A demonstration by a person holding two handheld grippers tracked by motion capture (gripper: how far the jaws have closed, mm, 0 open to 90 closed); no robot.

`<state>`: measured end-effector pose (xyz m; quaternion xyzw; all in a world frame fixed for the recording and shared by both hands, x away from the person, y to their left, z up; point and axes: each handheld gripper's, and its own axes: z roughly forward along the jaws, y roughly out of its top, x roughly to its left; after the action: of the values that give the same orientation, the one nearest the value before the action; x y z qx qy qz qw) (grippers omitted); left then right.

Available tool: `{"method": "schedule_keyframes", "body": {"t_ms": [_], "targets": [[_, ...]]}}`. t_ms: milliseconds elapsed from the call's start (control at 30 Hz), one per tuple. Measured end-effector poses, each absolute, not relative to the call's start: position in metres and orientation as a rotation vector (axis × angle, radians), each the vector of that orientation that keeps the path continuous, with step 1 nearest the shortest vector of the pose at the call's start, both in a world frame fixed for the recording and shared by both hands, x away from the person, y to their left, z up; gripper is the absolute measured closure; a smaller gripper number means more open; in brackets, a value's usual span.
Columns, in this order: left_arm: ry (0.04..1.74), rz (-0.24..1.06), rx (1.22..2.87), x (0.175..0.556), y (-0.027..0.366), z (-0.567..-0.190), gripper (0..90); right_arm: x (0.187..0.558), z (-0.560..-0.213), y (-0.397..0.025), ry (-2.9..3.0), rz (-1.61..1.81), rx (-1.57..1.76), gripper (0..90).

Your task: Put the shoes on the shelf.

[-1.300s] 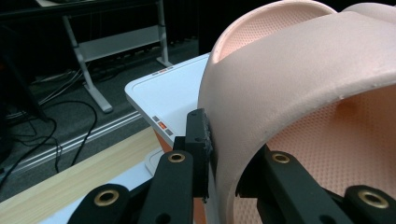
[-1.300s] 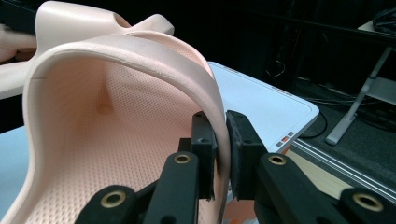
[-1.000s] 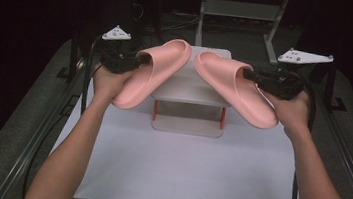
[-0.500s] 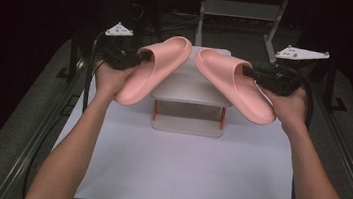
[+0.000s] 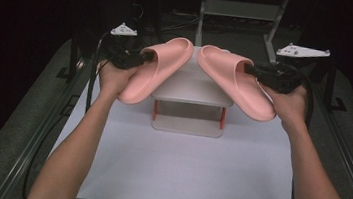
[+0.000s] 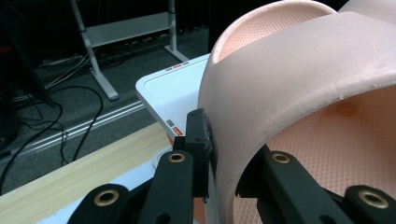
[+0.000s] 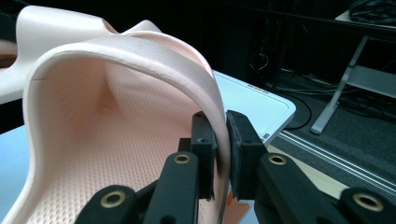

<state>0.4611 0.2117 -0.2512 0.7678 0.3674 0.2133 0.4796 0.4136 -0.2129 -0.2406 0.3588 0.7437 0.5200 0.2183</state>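
Left gripper (image 5: 136, 57) is clamped on the strap of the left slipper (image 5: 155, 69), and the left gripper view makes it plain: one black jaw outside the pink band, the other tucked under it. Right gripper (image 5: 251, 69) has the same bite on the right slipper (image 5: 237, 81), the strap edge pinched thin between its jaws in the right gripper view.

And they've moved since a second ago! Both slippers have drifted a touch further back over the small white shelf stand (image 5: 191, 88), toes tipped in toward each other above its top, heels hanging out past its front corners. Neither one rests on the stand yet, so I'd judge the pair is being lined up for a set-down on that top shelf, and the descent is the part left.

From the high view you get the whole layout: stand on the white table (image 5: 180, 180), a slipper to either side of its centre, forearms coming in from below. What it can't give you is the grip itself. The gripper views do, along with the dimpled footbeds and the stand's top (image 6: 175, 86) just beyond the left slipper.
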Motion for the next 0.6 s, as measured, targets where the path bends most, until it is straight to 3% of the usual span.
{"method": "schedule_keyframes", "body": {"t_ms": [600], "targets": [[0.899,0.536,1.884,0.467,0.202,-0.246,78.8,0.425,-0.244,-0.208,2.046,1.417,1.035,81.4]]}}
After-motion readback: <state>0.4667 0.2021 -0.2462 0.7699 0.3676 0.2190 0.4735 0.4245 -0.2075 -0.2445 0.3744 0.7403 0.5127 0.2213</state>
